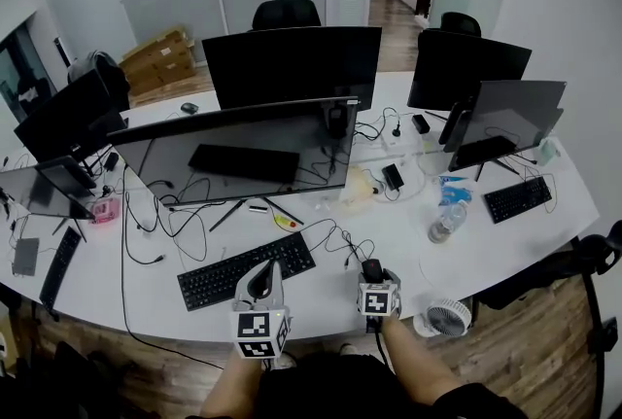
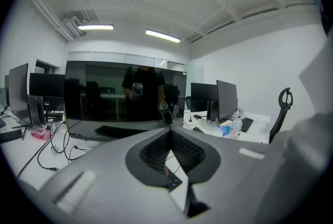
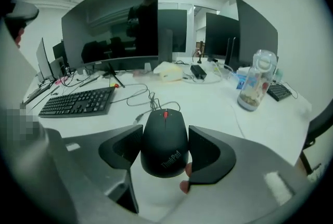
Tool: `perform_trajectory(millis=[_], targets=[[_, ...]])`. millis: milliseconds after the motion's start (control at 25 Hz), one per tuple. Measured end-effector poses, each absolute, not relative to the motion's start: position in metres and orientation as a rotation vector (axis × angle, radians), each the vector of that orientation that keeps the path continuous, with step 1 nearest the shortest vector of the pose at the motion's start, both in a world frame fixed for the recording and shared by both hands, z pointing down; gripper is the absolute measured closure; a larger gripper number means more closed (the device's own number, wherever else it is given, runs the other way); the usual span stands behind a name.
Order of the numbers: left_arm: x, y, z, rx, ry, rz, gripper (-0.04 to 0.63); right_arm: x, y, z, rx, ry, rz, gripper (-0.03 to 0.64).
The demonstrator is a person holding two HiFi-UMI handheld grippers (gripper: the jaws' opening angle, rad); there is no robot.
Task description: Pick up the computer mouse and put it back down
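A black computer mouse (image 3: 164, 137) with a red scroll wheel sits between the jaws of my right gripper (image 3: 165, 133). Both pads press against its sides, and its cable trails away over the white table (image 3: 218, 108). In the head view the mouse (image 1: 372, 268) is near the table's front edge, just ahead of my right gripper (image 1: 374, 275). I cannot tell whether it rests on the table or is lifted. My left gripper (image 1: 260, 285) hovers over the near edge of the black keyboard (image 1: 248, 268), raised and pointing at the big monitor; its jaws (image 2: 169, 132) are shut with nothing between them.
A wide dark monitor (image 1: 238, 150) stands behind the keyboard, with loose cables in front of it. A plastic bottle (image 1: 447, 223) stands to the right. A small white fan (image 1: 442, 318) sits at the table's front edge. More monitors and a second keyboard (image 1: 518, 198) lie further off.
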State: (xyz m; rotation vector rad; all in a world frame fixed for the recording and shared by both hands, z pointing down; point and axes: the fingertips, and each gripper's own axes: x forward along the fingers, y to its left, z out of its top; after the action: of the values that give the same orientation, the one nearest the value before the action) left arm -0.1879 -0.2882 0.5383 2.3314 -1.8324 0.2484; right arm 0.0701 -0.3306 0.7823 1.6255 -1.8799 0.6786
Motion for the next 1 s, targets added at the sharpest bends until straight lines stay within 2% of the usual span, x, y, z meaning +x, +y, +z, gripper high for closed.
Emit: perform_trajectory(millis=[480,800,840,920,1000], targets=[[-0.194,-0.283,0.539,2.313,-1.855,0.267,0.546,0.068,-0.320,0.824,1.559,-1.845,0.760,0.357],[-0.186,-0.282,0.537,2.324,-1.846,0.250,0.546,0.065,-0.341,0.699,1.765,-2.189,0.448,0.363],[-0.185,-0.283,0.537,2.328,-1.845,0.247,0.546,0.065,-0.344,0.672,1.798,-2.237,0.386,0.419],[-0.181,-0.284,0.536,2.334,-1.841,0.238,0.546,0.067,-0.349,0.612,1.876,-2.330,0.241,0.607],[-0.179,-0.285,0.535,2.341,-1.836,0.231,0.546,0.068,-0.349,0.553,1.939,-2.408,0.101,0.620]])
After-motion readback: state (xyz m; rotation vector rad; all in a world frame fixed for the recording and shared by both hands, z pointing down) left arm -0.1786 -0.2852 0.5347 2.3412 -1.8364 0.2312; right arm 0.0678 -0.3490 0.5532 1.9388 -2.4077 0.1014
